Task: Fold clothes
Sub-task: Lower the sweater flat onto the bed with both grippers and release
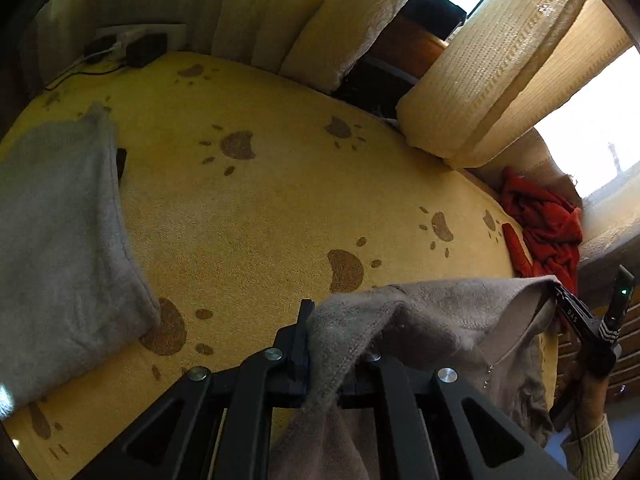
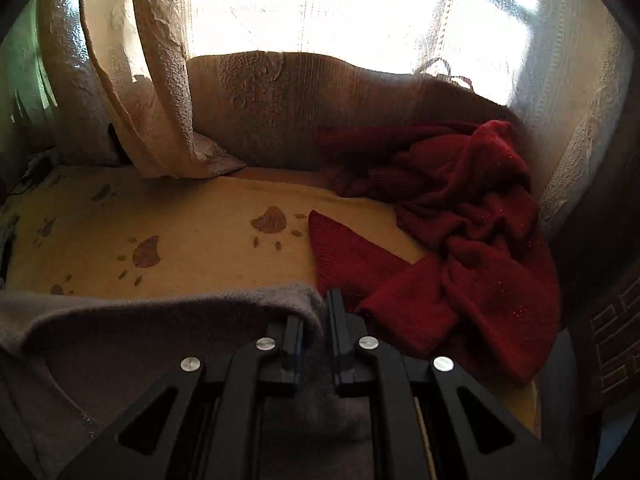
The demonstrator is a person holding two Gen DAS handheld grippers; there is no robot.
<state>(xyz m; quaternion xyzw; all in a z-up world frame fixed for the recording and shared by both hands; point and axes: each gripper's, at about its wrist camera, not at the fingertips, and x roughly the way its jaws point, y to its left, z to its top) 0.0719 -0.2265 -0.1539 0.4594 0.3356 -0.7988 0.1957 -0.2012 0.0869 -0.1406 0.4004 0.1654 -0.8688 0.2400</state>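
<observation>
A taupe knit garment (image 1: 432, 316) hangs stretched between my two grippers above the yellow paw-print blanket (image 1: 248, 216). My left gripper (image 1: 320, 320) is shut on one top corner of it; cloth covers the right finger. My right gripper (image 2: 318, 312) is shut on the other corner (image 2: 168, 320) and also shows at the right of the left wrist view (image 1: 560, 292). A grey folded garment (image 1: 60, 240) lies on the blanket at the left. A crumpled red sweater (image 2: 452, 232) lies at the right, just beyond my right gripper.
Cream curtains (image 1: 492, 80) and a bright window (image 2: 340, 12) border the far side. A lace curtain (image 2: 152, 92) hangs onto the blanket. Black chargers and cables (image 1: 132, 50) sit at the far left corner. A dark wooden cabinet (image 2: 616, 340) stands at the right.
</observation>
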